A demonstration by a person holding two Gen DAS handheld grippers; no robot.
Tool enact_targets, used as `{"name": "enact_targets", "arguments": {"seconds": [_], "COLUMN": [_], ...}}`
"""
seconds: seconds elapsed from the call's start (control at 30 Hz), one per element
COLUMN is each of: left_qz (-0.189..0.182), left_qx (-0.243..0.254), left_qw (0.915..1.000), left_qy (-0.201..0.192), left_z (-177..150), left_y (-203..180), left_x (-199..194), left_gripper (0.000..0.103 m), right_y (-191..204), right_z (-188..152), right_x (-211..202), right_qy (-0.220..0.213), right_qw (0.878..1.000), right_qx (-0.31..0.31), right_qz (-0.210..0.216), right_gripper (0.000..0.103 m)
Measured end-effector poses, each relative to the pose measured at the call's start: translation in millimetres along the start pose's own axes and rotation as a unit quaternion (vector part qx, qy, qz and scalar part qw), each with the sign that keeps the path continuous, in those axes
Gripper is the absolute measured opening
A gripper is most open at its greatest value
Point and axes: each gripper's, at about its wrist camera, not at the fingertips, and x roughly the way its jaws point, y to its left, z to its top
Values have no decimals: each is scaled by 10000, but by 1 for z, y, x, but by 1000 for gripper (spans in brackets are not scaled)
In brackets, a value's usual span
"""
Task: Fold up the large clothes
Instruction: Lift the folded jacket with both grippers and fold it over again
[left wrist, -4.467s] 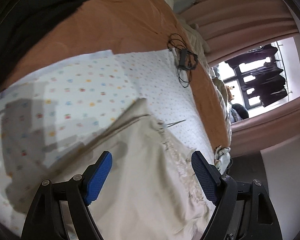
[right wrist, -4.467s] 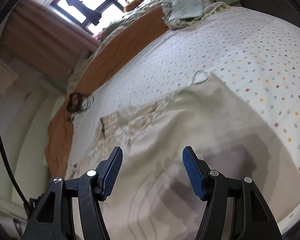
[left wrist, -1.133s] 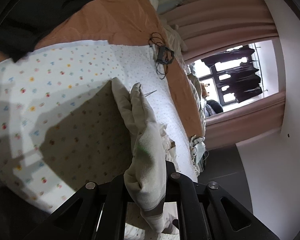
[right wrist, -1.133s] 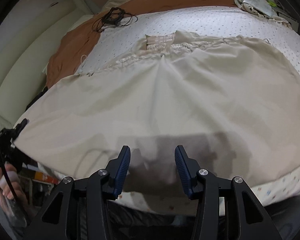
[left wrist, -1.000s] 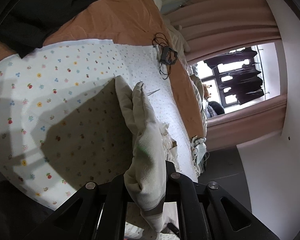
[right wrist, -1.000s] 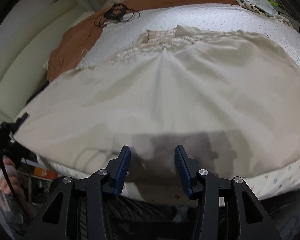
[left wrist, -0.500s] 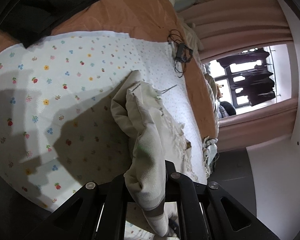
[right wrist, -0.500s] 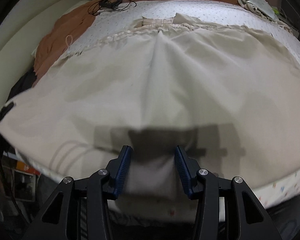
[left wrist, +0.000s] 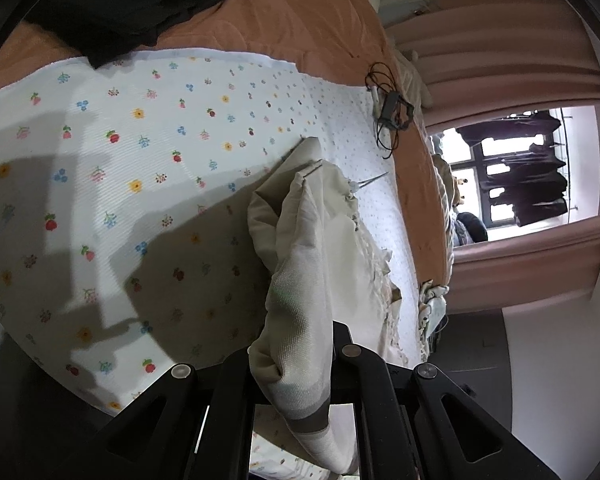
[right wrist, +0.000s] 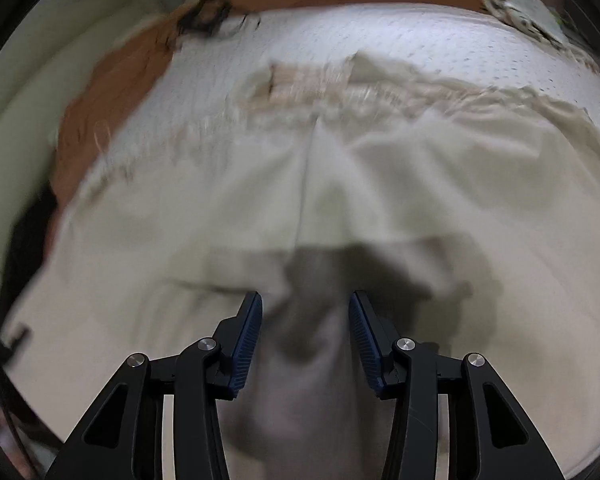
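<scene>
- Left wrist view: the left gripper (left wrist: 296, 364) is pinching a bunched edge of the cream garment (left wrist: 300, 264), which is trailing onto the flowered sheet (left wrist: 140, 140).
- Right wrist view: the right gripper (right wrist: 305, 334) is hovering with jaws spread over the garment (right wrist: 380, 184), which is lying across the bed; this picture is blurred.

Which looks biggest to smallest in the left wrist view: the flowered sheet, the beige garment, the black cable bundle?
1. Flowered sheet.
2. Beige garment, though it looms large, being nearest the camera.
3. Black cable bundle, far back, so its true size is unsure.
</scene>
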Motion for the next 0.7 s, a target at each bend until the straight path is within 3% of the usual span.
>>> {"name": "enact_targets", "arguments": {"seconds": [0.17,0.33,0.47,0.7], "left_qz": [-114,-199,-275,-492], "left_qx": [78,315,549,1056], "left_qw": [9999,9993,9981,9932], "left_qy": [20,9,-32,-34], "left_z": [1,0,-4,-21], "left_y": [-5,-27,-48,-100], "left_x": [0,-3,-9,-17], "left_gripper": [7,7,7,7], "right_y": [-4,-6,-11,-19], "right_z": [-8,-46,-76,-115], "right_x": [-34,-51,-60,-51], "right_qy": [-149,13,-8,125], "right_qw": [9996,9986,9987,9984], "right_qx": [-37,-106,-68,-41], "right_qz": [221,518,514,554], "right_gripper": [46,46,46,35]}}
